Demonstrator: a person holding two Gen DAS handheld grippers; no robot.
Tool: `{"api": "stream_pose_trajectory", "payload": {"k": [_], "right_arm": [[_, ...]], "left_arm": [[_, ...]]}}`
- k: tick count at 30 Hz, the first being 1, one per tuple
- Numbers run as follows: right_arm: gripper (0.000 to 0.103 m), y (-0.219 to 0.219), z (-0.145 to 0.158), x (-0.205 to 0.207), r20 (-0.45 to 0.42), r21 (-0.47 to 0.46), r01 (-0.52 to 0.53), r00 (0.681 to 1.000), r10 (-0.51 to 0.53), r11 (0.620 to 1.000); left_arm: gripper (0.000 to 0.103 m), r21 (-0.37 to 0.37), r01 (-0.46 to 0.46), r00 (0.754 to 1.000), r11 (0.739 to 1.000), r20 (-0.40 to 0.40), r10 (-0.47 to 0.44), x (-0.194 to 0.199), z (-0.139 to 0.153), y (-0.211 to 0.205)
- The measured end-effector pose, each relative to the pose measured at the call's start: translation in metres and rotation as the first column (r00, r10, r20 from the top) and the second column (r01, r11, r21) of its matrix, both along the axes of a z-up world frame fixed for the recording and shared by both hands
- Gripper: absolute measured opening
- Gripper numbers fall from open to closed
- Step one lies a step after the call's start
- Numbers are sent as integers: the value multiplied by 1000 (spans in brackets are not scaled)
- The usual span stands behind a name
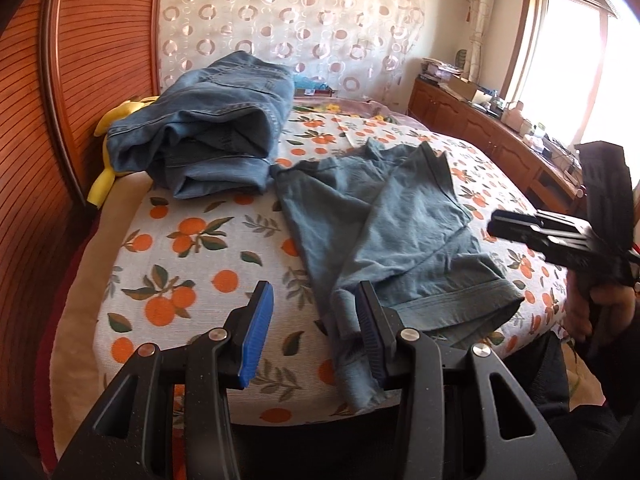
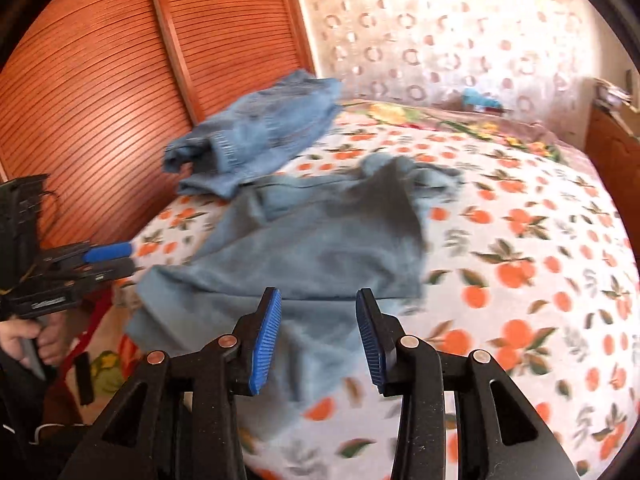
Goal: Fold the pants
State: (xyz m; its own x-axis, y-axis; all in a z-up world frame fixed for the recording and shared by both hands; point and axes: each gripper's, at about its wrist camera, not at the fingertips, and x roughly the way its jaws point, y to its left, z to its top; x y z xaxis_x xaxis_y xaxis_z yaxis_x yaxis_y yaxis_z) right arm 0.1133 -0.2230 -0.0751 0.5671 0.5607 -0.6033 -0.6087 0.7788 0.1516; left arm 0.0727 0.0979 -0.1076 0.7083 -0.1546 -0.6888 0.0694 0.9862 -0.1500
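Grey-blue pants (image 1: pixel 384 224) lie crumpled on the orange-print bedspread (image 1: pixel 192 248), legs reaching the bed's near edge; they also show in the right wrist view (image 2: pixel 320 240). My left gripper (image 1: pixel 316 328) is open and empty just above the near edge, its right finger beside a pant-leg hem. My right gripper (image 2: pixel 318 332) is open and empty above the near part of the pants. The right gripper's body shows at the right in the left wrist view (image 1: pixel 568 240); the left gripper shows at the left in the right wrist view (image 2: pixel 108 260).
Folded blue jeans (image 1: pixel 216 128) lie at the bed's far left, on a yellow soft toy (image 1: pixel 108 176). A slatted wooden wardrobe (image 1: pixel 80 80) stands left. A patterned curtain (image 1: pixel 288 20) hangs behind, and a cluttered wooden cabinet (image 1: pixel 500 136) runs under the window at right.
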Motion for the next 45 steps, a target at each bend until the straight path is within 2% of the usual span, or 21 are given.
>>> {"api": "stream_pose_trajectory", "payload": {"k": [5, 10, 12, 16, 22, 25, 26, 29, 34, 39, 42, 45], "right_arm": [[40, -12, -1, 16, 7, -19, 57, 998, -57, 998], [40, -6, -11, 38, -28, -33, 70, 997, -71, 997], [40, -1, -15, 45, -51, -39, 63, 997, -65, 997], [40, 5, -24, 57, -99, -45, 56, 993, -60, 997], [40, 9, -30, 63, -99, -76, 42, 994, -49, 996], [17, 8, -31, 63, -93, -79, 32, 995, -40, 996], [13, 7, -30, 62, -87, -78, 34, 995, -41, 996], [8, 2, -23, 59, -63, -44, 32, 997, -34, 999], [8, -9, 2, 53, 0, 4, 51, 999, -51, 999], [8, -13, 40, 54, 81, 45, 54, 995, -57, 998], [8, -2, 62, 58, 130, 58, 13, 991, -20, 998], [8, 18, 70, 62, 146, 48, -44, 989, 37, 998]], "left_arm": [[44, 1, 33, 999, 999, -6, -33, 0, -3, -10], [44, -9, 71, 997, 997, -3, -71, -3, -6, -14], [37, -8, 76, 997, 997, -2, -76, -3, -7, -15], [29, -6, 74, 997, 997, -4, -75, -3, -9, -12], [21, -13, 66, 997, 998, -46, -67, 3, -23, -9], [18, -23, 69, 996, 997, -49, -70, 2, -26, -9], [15, -25, 73, 996, 997, -46, -74, 2, -26, -10], [8, -20, 96, 995, 995, -36, -96, 0, -23, -14], [6, -36, 133, 991, 990, -2, -133, -7, -10, -21], [6, -58, 174, 985, 983, 16, -174, -24, -1, -32], [6, -94, 185, 983, 978, 19, -184, -38, 0, -31], [5, -99, 193, 981, 976, 20, -192, -45, 0, -30]]}}
